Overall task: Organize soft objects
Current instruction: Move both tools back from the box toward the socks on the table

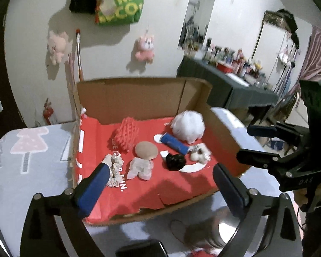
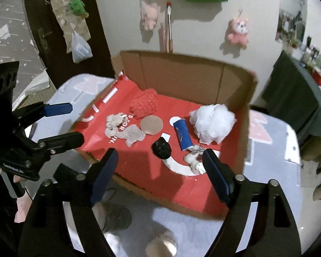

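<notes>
Fingers spread on left gripper [image 1: 158,184] and right gripper [image 2: 160,173] (both empty) — poised over box [image 2: 241,150] front edge.

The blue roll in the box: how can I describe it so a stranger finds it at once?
Look in the open cardboard box lined with red paper. Near its right side lies a fluffy white pouf; the blue roll lies just left of it. It is the only blue, tube-shaped thing there.

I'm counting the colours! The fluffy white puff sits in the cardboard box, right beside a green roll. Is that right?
Almost. The white puff does sit in the cardboard box, but the roll beside it is blue, not green. The right wrist view shows it best.
</notes>
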`<state>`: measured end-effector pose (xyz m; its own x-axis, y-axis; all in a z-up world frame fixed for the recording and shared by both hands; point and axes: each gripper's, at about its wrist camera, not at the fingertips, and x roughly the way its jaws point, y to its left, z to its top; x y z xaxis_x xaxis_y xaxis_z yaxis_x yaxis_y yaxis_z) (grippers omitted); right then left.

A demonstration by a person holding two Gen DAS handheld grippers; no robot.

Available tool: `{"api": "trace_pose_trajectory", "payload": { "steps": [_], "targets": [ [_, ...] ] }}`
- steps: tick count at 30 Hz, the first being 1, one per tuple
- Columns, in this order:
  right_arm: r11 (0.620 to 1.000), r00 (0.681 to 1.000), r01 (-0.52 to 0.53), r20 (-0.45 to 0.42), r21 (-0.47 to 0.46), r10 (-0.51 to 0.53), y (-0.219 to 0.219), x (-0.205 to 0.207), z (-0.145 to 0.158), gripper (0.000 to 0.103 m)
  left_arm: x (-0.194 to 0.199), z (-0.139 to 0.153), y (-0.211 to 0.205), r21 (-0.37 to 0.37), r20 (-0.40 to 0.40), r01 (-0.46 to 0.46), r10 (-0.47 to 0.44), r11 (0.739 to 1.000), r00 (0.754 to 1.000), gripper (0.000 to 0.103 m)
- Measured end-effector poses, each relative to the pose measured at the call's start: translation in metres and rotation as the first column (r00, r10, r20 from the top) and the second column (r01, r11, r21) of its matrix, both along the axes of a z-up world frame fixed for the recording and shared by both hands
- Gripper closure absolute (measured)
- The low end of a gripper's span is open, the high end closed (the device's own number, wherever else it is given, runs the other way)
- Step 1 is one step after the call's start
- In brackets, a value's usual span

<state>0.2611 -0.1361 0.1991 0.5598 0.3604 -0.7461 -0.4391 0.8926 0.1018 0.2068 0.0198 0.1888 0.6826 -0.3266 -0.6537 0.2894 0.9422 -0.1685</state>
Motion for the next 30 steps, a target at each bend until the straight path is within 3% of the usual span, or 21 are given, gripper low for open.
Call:
{"api": "trace_pose_trajectory", "payload": {
  "steps": [5, 8, 15, 22, 30],
  "targets": [
    [0.999, 0.994, 0.034, 0.108, 0.005, -0.035, -0.01, -0.046, 0.02, 0.021, -0.041, 0.013, 0.0, -0.01, 0.097, -0.018, 0.019, 1.0, 0.995, 0.0],
    [0.998, 0.988, 0.054, 0.143, 0.036, -0.058, -0.019, -0.072, 0.025, 0.015, -0.066, 0.015, -0.002, -0.013, 0.145, -0.034, 0.035, 0.999, 0.989, 0.0],
    [0.994, 0.964, 0.091, 0.243, 0.064, -0.104, -0.029, -0.131, 0.023, 0.015, -0.117, 0.003, -0.013, 0.012, 0.238, -0.061, 0.057, 0.998, 0.97, 0.0],
    [0.985, 0.931, 0.171, 0.322, 0.029, -0.171, -0.027, -0.176, -0.001, 0.014, -0.15, -0.021, -0.017, -0.012, 0.253, -0.09, 0.09, 0.996, 0.963, 0.0],
    [0.974, 0.917, 0.224, 0.334, 0.018, -0.217, -0.022, -0.201, -0.046, 0.014, -0.167, -0.067, -0.024, 0.0, 0.216, -0.137, 0.134, 0.991, 0.967, 0.0]
  ]
}}
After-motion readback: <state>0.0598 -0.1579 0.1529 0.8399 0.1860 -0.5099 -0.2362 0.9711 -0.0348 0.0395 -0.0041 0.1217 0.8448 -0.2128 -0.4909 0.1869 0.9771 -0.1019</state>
